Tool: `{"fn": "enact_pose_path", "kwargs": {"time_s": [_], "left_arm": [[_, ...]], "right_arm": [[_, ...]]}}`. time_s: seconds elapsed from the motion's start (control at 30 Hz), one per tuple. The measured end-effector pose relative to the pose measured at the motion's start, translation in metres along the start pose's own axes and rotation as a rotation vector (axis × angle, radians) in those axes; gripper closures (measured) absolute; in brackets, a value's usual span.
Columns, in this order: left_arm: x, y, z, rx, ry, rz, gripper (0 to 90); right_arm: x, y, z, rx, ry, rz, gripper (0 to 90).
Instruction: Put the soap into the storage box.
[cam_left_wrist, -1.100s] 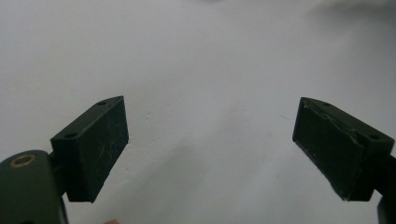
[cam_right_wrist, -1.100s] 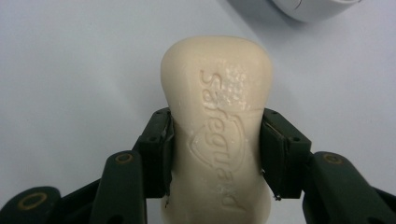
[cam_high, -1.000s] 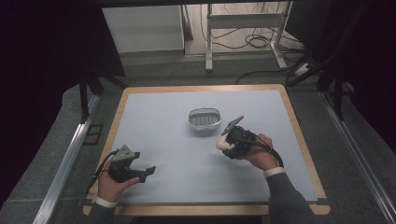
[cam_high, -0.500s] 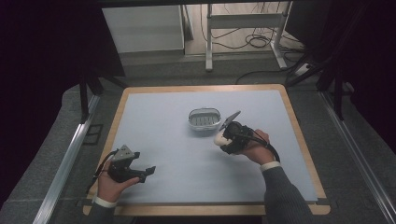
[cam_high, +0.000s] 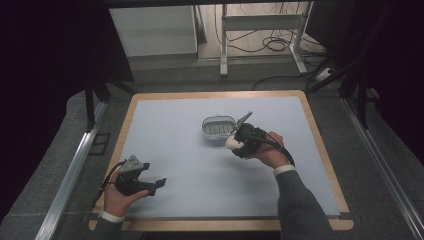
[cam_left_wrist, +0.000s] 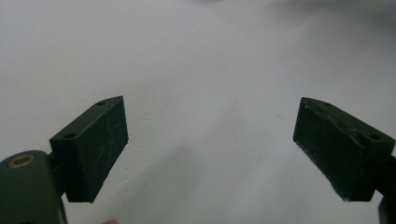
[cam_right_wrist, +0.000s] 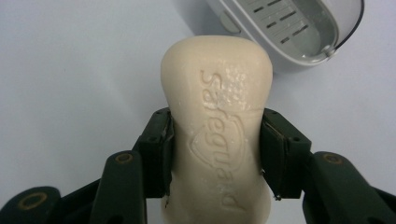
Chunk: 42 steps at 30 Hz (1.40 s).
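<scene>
A cream bar of soap (cam_right_wrist: 217, 135) with a stamped brand name sits between the pads of my right gripper (cam_right_wrist: 215, 154), which is shut on its waist. In the high view that gripper (cam_high: 239, 143) holds the soap (cam_high: 231, 143) just off the near right corner of a grey soap dish (cam_high: 218, 128) with a slotted insert. The dish (cam_right_wrist: 289, 32) lies ahead and to the right in the right gripper view. My left gripper (cam_high: 156, 184) rests near the table's front left, jaws wide apart over bare mat (cam_left_wrist: 210, 93), nothing between them.
The pale blue mat (cam_high: 180, 150) lies in a wooden frame (cam_high: 320, 145). Beyond the far edge stand a white cabinet (cam_high: 152, 30) and a metal stand with cables (cam_high: 270, 42) on the floor. Metal rails run along both sides.
My right gripper has carried the soap up and back toward the dish, now close beside its near right corner. The left hand has stayed put.
</scene>
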<state>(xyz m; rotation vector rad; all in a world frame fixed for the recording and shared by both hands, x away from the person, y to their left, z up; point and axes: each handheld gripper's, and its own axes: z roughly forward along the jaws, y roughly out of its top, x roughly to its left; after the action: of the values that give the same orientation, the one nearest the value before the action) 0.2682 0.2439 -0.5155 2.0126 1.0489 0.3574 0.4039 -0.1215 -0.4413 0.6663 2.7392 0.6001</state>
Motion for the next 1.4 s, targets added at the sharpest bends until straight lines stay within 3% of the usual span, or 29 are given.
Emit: {"fn": "enact_pose_path", "kwargs": {"time_s": [0.37, 1.17, 1.4], "left_arm": [[0.000, 0.001, -0.004, -0.015, -0.012, -0.005, 10.5], [-0.004, 0.000, 0.011, 0.031, -0.018, 0.019, 10.4], [-0.003, 0.000, 0.011, 0.032, -0.014, 0.023, 10.4]], "right_arm": [[-0.006, 0.018, 0.005, 0.003, -0.008, -0.009, 49.2], [-0.038, 0.054, 0.028, -0.003, 0.001, -0.034, 49.2], [-0.042, 0.066, 0.034, -0.005, -0.002, -0.051, 49.2]]}}
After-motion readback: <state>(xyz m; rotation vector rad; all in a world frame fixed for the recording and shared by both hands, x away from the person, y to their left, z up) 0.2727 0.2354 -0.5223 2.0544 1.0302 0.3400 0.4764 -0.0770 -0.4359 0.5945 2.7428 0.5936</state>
